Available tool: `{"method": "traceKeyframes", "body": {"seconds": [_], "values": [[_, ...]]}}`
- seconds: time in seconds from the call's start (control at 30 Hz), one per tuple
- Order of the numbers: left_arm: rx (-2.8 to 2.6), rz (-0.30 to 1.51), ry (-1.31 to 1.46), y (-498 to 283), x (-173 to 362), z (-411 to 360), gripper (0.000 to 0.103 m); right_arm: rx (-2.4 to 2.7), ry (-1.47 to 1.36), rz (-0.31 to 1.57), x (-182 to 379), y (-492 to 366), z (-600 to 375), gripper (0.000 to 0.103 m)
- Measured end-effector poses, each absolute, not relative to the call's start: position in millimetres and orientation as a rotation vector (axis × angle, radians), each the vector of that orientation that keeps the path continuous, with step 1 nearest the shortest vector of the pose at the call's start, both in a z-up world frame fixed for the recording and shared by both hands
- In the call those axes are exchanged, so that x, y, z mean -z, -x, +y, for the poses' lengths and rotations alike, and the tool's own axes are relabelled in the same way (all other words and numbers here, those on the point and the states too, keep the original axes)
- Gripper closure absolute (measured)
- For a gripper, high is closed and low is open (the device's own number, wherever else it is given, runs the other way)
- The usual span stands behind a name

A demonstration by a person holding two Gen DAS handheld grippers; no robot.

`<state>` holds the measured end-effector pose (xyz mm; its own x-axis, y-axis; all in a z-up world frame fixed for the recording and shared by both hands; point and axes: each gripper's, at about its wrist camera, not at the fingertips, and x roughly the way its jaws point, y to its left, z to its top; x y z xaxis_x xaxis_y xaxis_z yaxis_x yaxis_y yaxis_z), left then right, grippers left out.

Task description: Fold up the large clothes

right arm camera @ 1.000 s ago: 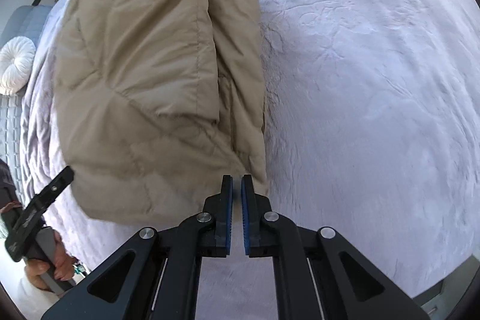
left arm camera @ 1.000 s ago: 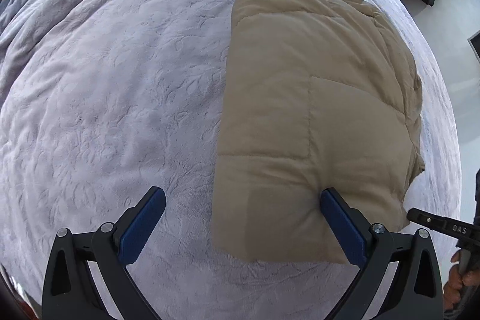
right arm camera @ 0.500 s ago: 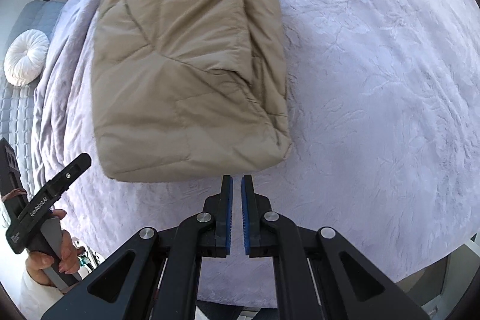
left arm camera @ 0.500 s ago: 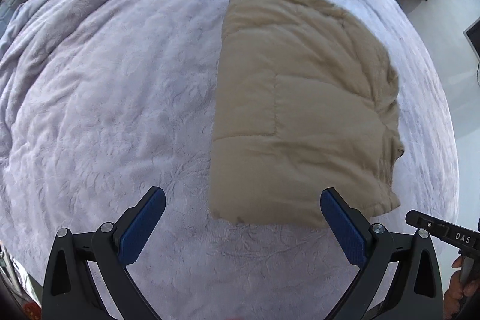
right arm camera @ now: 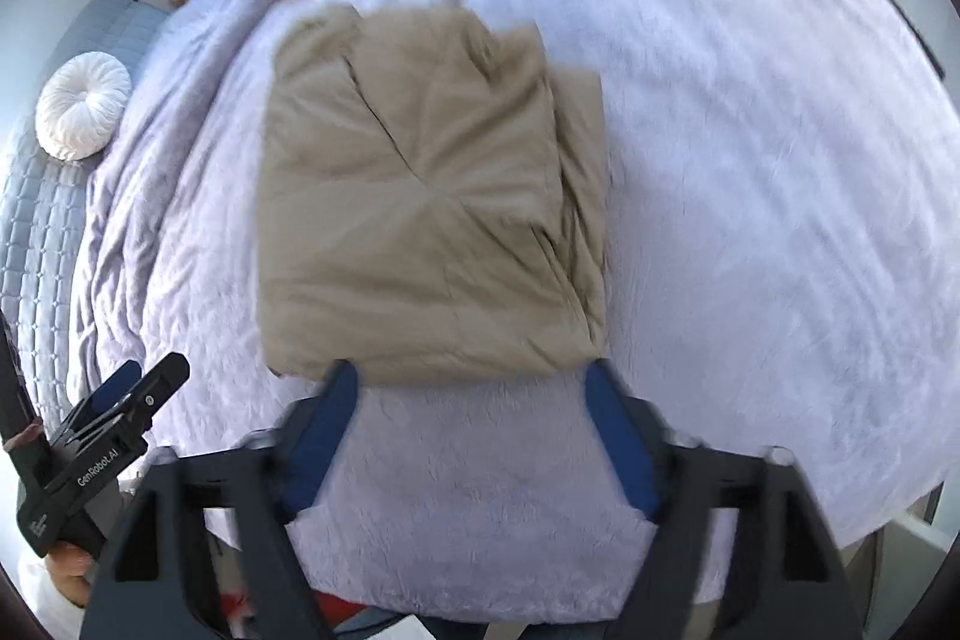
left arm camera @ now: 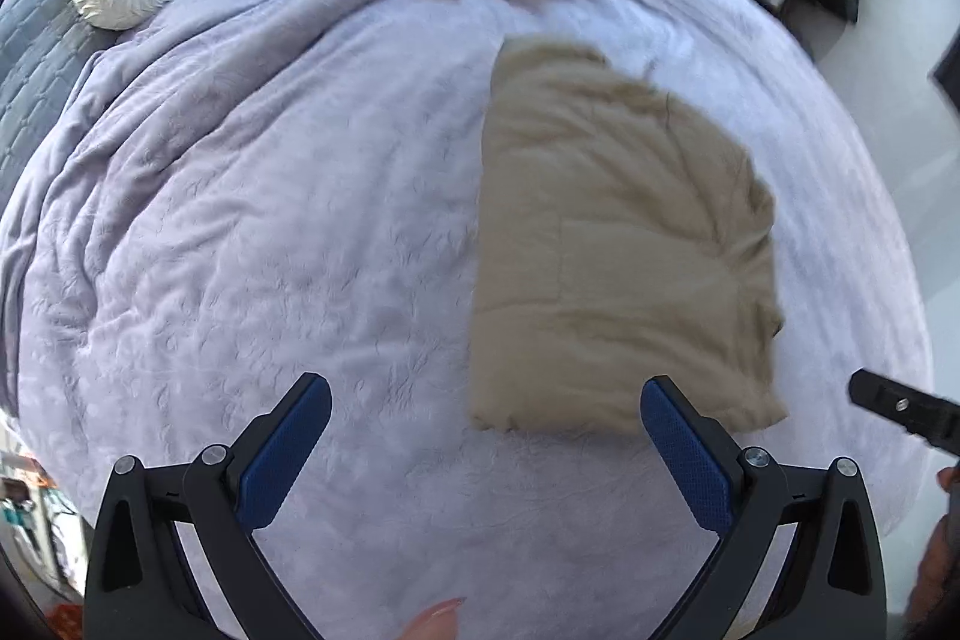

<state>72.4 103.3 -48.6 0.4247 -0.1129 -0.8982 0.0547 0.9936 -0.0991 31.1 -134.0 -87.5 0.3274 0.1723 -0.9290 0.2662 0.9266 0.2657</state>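
We note the folded beige quilted garment (right arm camera: 420, 196) on the lavender plush bedspread (left arm camera: 270, 220), left gripper (left arm camera: 486, 445) wide open, right gripper (right arm camera: 474, 436), though blurred, just opened, both empty.

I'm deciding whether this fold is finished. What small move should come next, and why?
Probably keep both grippers clear and go for the next garment. The tan quilted garment lies as a compact folded rectangle on the lavender bedspread. The left gripper is open and empty; the right gripper has just been opening, nothing between its fingers.
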Motion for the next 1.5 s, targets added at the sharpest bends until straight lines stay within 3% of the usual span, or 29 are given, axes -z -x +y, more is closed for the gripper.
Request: {"method": "traceKeyframes", "body": {"seconds": [0.1,0.23,0.7,1.5], "values": [[0.081,1.125,0.033,-72,35,103,0.0,0.08,-0.357,1.213,71,-34,-129,0.02],[0.07,1.096,0.028,-67,18,100,0.0,0.1,-0.31,1.159,50,-33,-122,0.0],[0.06,1.041,-0.005,-56,-25,88,0.0,0.176,-0.241,1.03,-2,-23,-107,0.0],[0.054,1.043,-0.017,-54,-28,86,0.0,0.2,-0.229,1.027,-4,-22,-106,0.0]]}}
